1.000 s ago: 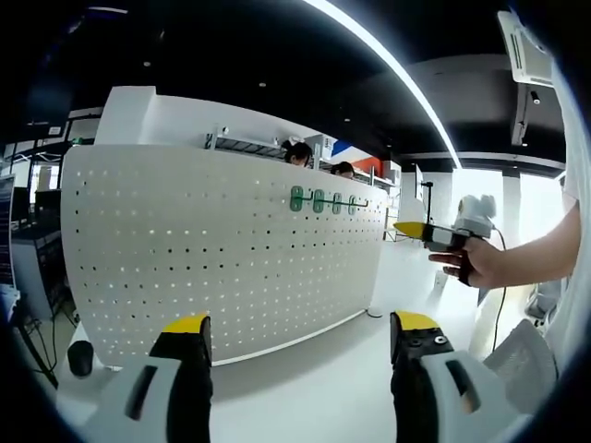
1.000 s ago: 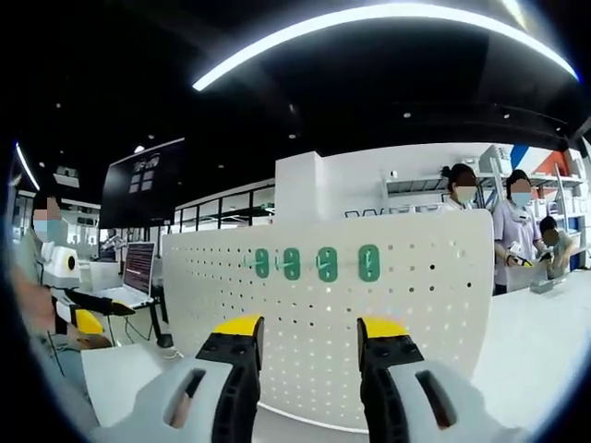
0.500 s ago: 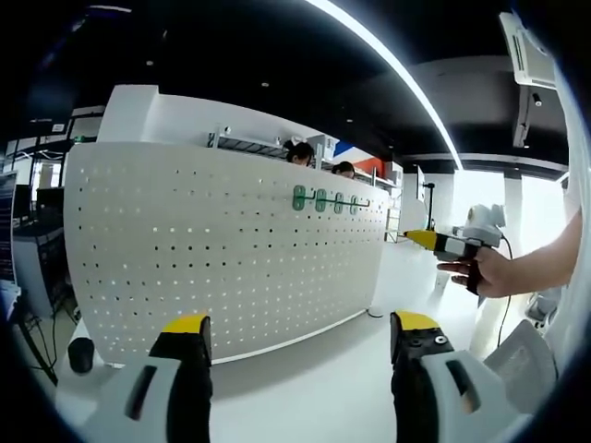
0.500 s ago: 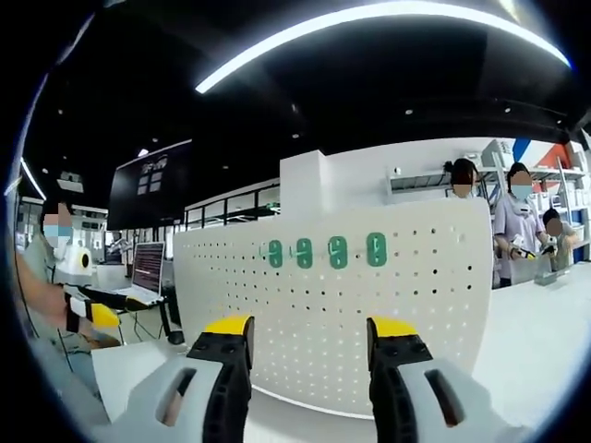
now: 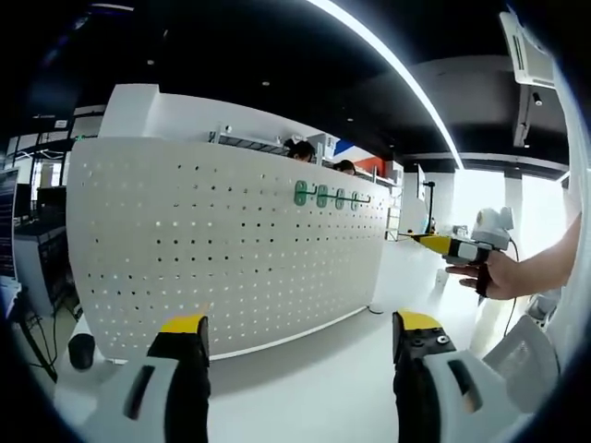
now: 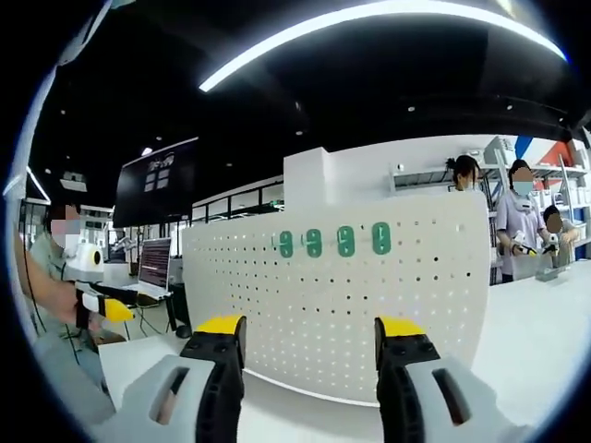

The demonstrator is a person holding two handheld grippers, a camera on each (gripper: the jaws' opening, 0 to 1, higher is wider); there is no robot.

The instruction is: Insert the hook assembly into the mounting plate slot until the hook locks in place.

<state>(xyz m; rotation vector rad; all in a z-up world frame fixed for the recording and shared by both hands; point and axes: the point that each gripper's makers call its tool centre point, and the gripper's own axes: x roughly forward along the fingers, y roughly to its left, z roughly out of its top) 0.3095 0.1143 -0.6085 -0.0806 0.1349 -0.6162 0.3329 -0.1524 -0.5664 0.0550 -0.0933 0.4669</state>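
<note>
In the right gripper view four green hooks (image 6: 332, 243) sit in a row near the top edge of the white perforated mounting plate (image 6: 388, 305), just above the middle of the frame; the plate stands upright on the white bench (image 6: 526, 341). In the left gripper view the same green hooks (image 5: 328, 197) appear small, right of centre, high on the mounting plate (image 5: 212, 258), which fills the middle of the frame and stands on the bench (image 5: 314, 369).

The right hand-held gripper (image 6: 304, 330) rises from the bottom of its own view, yellow-tipped jaws spread wide with nothing between them, short of the plate; it also shows at the right edge of the left gripper view (image 5: 432, 241), held by a hand (image 5: 499, 274). The left hand-held gripper (image 5: 301, 328) likewise stands wide and empty at the bottom of its view; it shows too at the left edge of the right gripper view (image 6: 118, 311).

Behind the plate, at the right of the right gripper view, people (image 6: 522, 217) stand by a counter; a laptop (image 6: 152, 268) sits at the left.
</note>
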